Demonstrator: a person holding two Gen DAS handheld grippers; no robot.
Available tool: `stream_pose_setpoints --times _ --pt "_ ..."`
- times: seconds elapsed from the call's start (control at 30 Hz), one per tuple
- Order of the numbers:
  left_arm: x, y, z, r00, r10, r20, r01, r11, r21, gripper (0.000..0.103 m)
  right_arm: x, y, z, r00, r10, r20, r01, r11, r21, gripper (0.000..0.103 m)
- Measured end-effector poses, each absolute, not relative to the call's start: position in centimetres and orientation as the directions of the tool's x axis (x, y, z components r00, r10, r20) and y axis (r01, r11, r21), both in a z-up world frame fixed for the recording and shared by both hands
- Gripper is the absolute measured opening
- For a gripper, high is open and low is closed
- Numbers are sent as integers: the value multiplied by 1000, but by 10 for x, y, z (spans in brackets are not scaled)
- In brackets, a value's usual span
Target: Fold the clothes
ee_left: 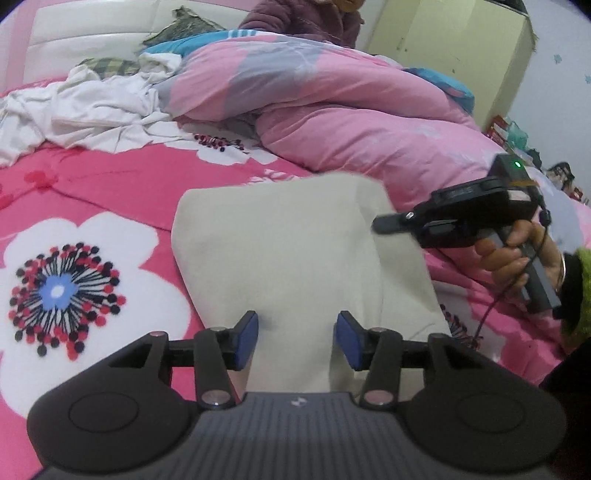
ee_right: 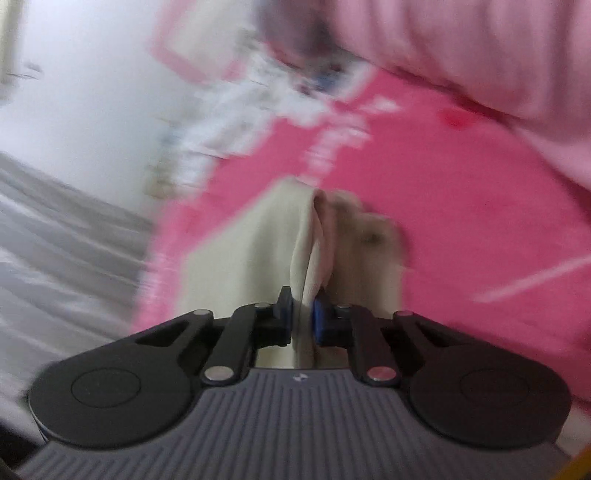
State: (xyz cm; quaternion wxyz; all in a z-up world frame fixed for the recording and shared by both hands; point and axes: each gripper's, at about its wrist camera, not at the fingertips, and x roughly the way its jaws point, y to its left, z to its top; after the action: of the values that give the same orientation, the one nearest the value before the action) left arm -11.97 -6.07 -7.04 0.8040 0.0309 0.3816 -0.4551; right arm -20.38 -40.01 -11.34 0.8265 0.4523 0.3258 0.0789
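A cream cloth [ee_left: 280,251], folded into a rough rectangle, lies on the pink flowered bedspread [ee_left: 122,184]. My left gripper [ee_left: 297,338] is open at the cloth's near edge; its blue pads [ee_left: 246,338] stand apart on either side of the fabric and do not press on it. My right gripper [ee_left: 382,223], held by a hand [ee_left: 513,254], reaches in to the cloth's right edge. The right wrist view is blurred: there my right gripper [ee_right: 303,317] is shut on a raised fold of the cream cloth [ee_right: 314,236], with fabric pinched between the pads.
A heaped pink quilt [ee_left: 332,110] lies just beyond the cloth. A pile of white clothes [ee_left: 92,107] sits at the back left. A person in a maroon fleece [ee_left: 306,18] sits at the head of the bed. A cream cabinet [ee_left: 454,44] stands behind. The bed's edge and grey floor [ee_right: 55,240] show on the left.
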Motion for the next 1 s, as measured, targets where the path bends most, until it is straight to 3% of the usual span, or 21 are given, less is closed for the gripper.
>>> stream_pose_setpoints --times 0.17,0.23,0.37,0.47,0.57,0.63,0.7,0.8,0.83,0.93,1.0 --pt "-120 -62 -73 301 -705 -643 753 590 -294 49 -197 -418 -158 738 429 -520 319 458 830 17" --pt "-124 -61 -70 320 -697 -642 755 597 -271 49 -204 -418 -143 749 405 -525 319 474 821 22" --pt "-129 -50 -69 334 -683 -649 743 615 -265 50 -215 -406 -78 783 227 -579 257 729 634 23" --pt "-131 -40 -73 332 -679 -655 722 630 -287 50 -207 -384 -47 799 172 -577 156 866 475 20" --pt "-130 -33 -78 335 -670 -663 701 647 -300 51 -176 -358 -47 779 230 -583 28 916 399 18" --pt "-129 -28 -78 333 -674 -660 696 648 -310 50 -152 -340 -65 731 224 -645 27 935 354 16" --pt "-131 -24 -75 337 -679 -652 702 643 -307 50 -134 -325 -90 660 144 -737 40 973 226 11" --pt "-131 -18 -72 350 -680 -644 696 649 -307 50 -135 -300 -71 667 52 -743 -2 998 67 13" --pt "-128 -17 -72 351 -683 -640 690 651 -316 50 -143 -292 -59 682 81 -727 -52 997 62 17" --pt "-116 -17 -76 360 -684 -634 671 662 -333 50 -172 -270 -25 692 267 -671 -266 958 106 17" --pt "-106 -22 -80 376 -687 -622 662 669 -337 50 -183 -255 -21 615 376 -693 -391 909 146 15"
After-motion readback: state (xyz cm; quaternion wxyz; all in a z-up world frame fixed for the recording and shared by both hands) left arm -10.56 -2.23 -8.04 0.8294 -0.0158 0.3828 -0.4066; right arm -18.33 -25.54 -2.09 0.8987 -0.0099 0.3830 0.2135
